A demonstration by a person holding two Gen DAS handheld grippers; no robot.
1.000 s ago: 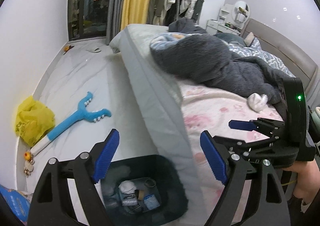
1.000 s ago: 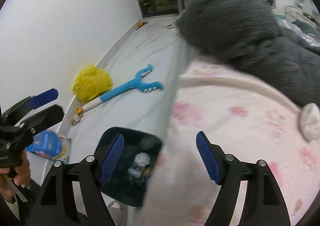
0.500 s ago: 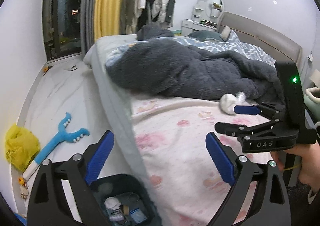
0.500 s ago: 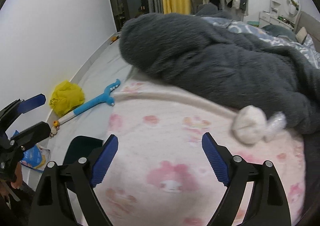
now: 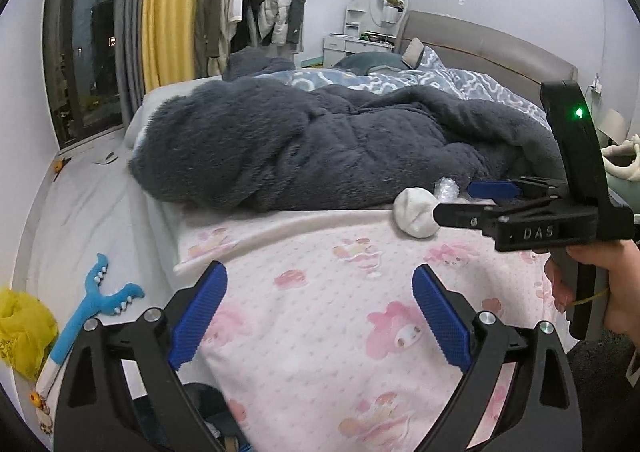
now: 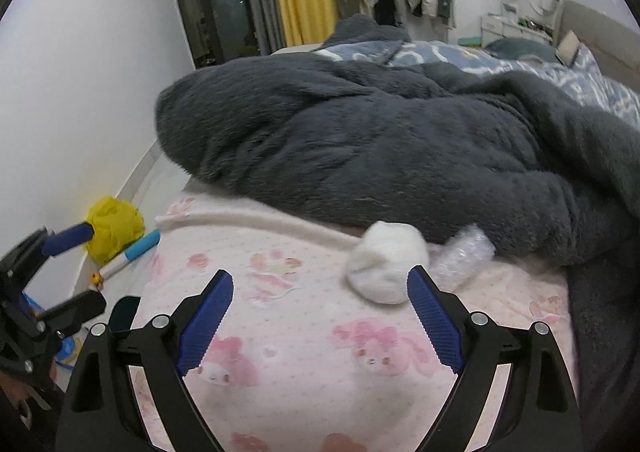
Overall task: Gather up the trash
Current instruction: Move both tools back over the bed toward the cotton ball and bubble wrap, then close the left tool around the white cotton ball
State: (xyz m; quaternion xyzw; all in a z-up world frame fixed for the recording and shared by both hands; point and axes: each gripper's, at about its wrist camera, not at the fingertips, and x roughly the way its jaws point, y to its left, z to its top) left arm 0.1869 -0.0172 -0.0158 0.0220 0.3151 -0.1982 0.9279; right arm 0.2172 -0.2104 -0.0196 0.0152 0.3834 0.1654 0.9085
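From the left wrist view, the left gripper (image 5: 318, 310) hangs over the pink cartoon-printed bed sheet (image 5: 320, 316), its blue-padded fingers (image 5: 198, 314) spread wide with nothing between them. A crumpled white tissue ball (image 5: 414, 212) lies on the sheet against the dark grey fluffy blanket (image 5: 320, 148), a crinkled clear plastic scrap (image 5: 448, 188) just behind it. The right gripper (image 5: 460, 200), held in a hand (image 5: 600, 288), reaches toward the ball.

From the right wrist view, the right gripper's fingers (image 6: 436, 318) have just been opening and stand empty, the tissue ball just beyond the right fingertip.
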